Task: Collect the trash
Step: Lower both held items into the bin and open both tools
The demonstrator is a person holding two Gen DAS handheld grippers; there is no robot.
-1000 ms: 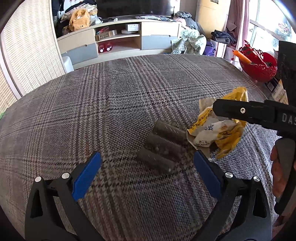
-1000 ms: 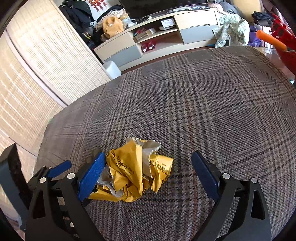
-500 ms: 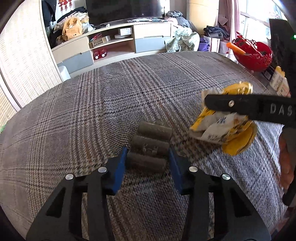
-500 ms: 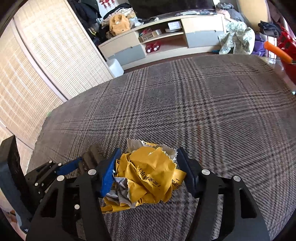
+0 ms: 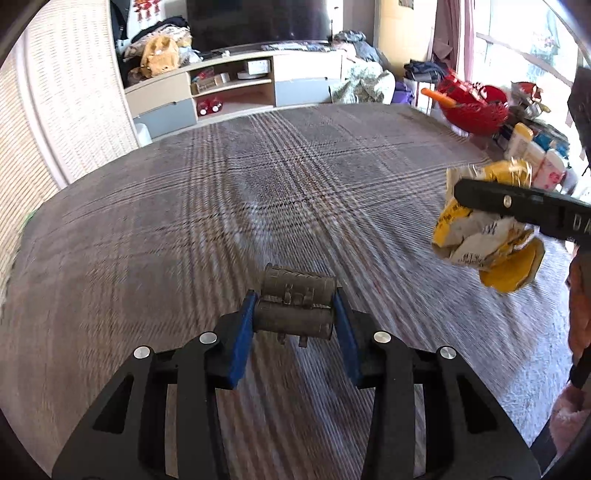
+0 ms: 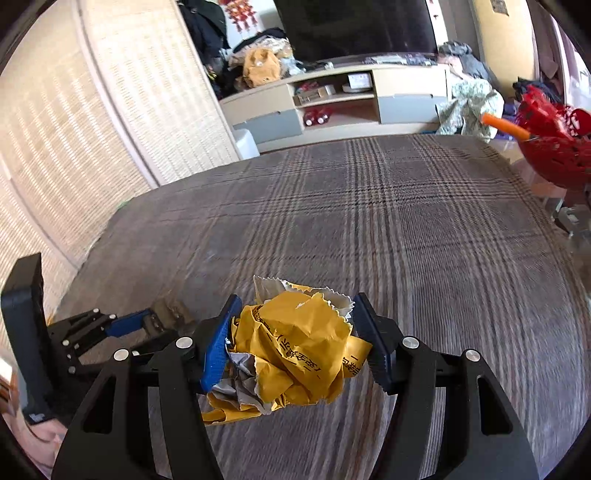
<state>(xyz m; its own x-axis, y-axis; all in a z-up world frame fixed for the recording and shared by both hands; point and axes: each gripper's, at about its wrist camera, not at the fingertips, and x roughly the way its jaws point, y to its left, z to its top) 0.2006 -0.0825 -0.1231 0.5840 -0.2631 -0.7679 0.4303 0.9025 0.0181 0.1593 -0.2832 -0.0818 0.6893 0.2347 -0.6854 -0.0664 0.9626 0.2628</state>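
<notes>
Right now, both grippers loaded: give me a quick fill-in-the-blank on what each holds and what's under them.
1. The left gripper is shut on a grey bundle of ____.
2. The right gripper is shut on a crumpled ____ wrapper.
3. Under both lies a ____-patterned cloth.
4. The red basket stands at the cloth's far ____ edge.

Missing words: tubes; yellow; plaid; right

A lived-in home living room is shown: a low TV cabinet (image 6: 332,99) with open shelves under a dark television (image 6: 354,26), a plaid carpet (image 6: 369,221), woven blinds (image 6: 74,122), and clothes (image 5: 364,83) heaped about.
</notes>
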